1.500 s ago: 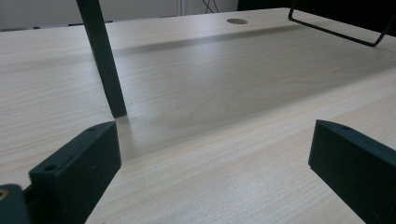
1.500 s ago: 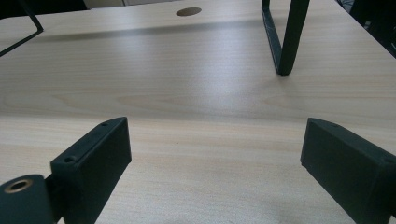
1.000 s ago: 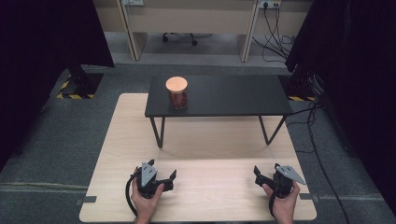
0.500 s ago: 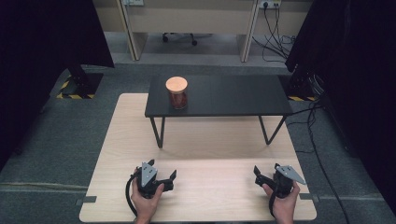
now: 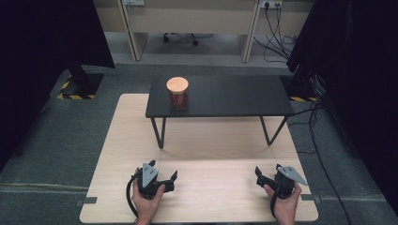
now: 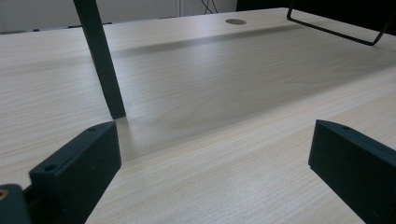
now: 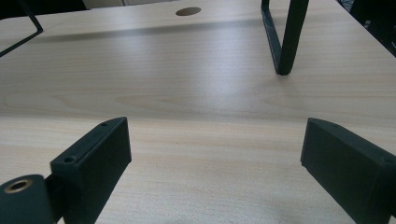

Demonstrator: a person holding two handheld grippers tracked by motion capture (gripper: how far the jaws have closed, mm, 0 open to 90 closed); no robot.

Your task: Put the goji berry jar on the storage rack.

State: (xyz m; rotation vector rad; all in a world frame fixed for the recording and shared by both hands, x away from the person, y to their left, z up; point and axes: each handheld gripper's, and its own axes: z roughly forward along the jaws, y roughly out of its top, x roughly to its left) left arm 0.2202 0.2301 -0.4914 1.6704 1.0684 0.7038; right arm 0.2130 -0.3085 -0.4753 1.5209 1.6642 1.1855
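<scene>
Two grippers low at the near edge of the pale wooden bench (image 5: pixel 202 140), each held in a hand. Left gripper (image 5: pixel 170 179) with jaws spread wide, nothing between them, just above the wood. Right gripper (image 5: pixel 259 175) likewise wide apart and empty. Well ahead of both, a small black bench (image 5: pixel 234 96) standing on the wood, one of its thin legs (image 6: pixel 100 58) just beyond the left gripper's left jaw. Farther off, ahead of the left gripper, a jar (image 5: pixel 178 93) with an orange lid, upright on the black bench near its left end.
</scene>
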